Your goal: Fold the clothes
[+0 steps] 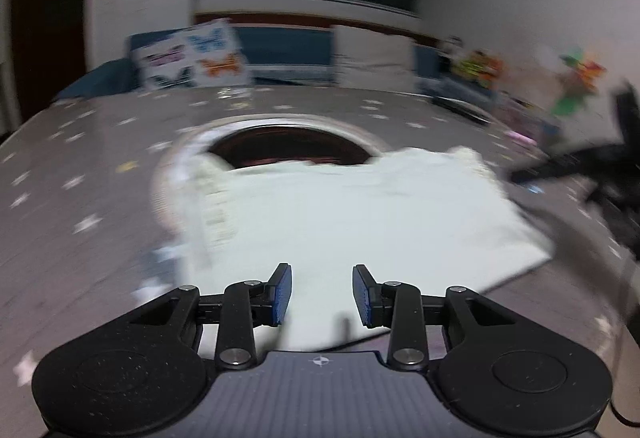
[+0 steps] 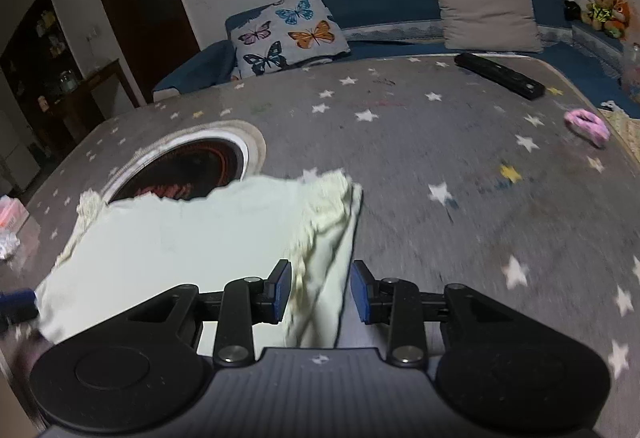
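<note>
A pale cream garment (image 1: 360, 217) lies flat on the grey star-patterned table cover (image 1: 80, 165), its far edge over a round dark opening (image 1: 292, 147). My left gripper (image 1: 322, 294) is open above the garment's near edge. In the right wrist view the same garment (image 2: 192, 234) lies at left, with a frilled edge (image 2: 320, 222) on its right side. My right gripper (image 2: 320, 290) is open, its jaws either side of that right edge, holding nothing. The other gripper shows blurred at the right of the left wrist view (image 1: 580, 165).
The round opening (image 2: 188, 173) sits in the table cover (image 2: 440, 141). A black remote (image 2: 500, 75) and a pink hair tie (image 2: 586, 125) lie at the far right. A butterfly cushion (image 2: 288, 31), a beige cushion (image 2: 486, 11) and plush toys (image 2: 600, 11) sit on the blue sofa behind.
</note>
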Available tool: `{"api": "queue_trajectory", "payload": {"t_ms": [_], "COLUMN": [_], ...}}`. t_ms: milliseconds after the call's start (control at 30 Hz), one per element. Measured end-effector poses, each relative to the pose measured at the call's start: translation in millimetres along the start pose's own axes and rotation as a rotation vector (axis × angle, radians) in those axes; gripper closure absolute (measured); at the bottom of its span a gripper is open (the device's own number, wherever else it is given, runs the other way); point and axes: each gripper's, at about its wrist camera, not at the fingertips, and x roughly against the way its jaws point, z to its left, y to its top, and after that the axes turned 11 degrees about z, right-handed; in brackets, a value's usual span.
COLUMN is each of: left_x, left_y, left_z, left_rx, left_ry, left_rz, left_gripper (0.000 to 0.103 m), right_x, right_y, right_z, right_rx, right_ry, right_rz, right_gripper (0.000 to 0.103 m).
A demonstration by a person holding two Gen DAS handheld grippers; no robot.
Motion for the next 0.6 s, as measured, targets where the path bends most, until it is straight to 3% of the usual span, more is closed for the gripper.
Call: {"api": "queue_trajectory", "payload": {"t_ms": [300, 500, 600], "left_x": [-49.8, -83.8, -99.0], "left_y": [30.0, 35.8, 37.1], "left_z": [-119.5, -167.4, -185.2], "left_rx": [-0.337, -0.435, -0.461], "left_ry": [-0.225, -0.241, -0.241], "left_rz": [0.033, 0.055, 0.07], "left_gripper": [0.066, 0.054, 0.052], "right_x": [-5.6, -5.8, -11.2], "right_y": [18.7, 28.8, 36.5], "right_z": [-16.3, -33.4, -39.2], "right_rx": [-0.006, -0.026, -0.029], "right_ry": [0.045, 0.078, 0.095], "right_rz": [0.028, 0.034, 0.042], "right_gripper": [0.071, 0.071, 0.07]}}
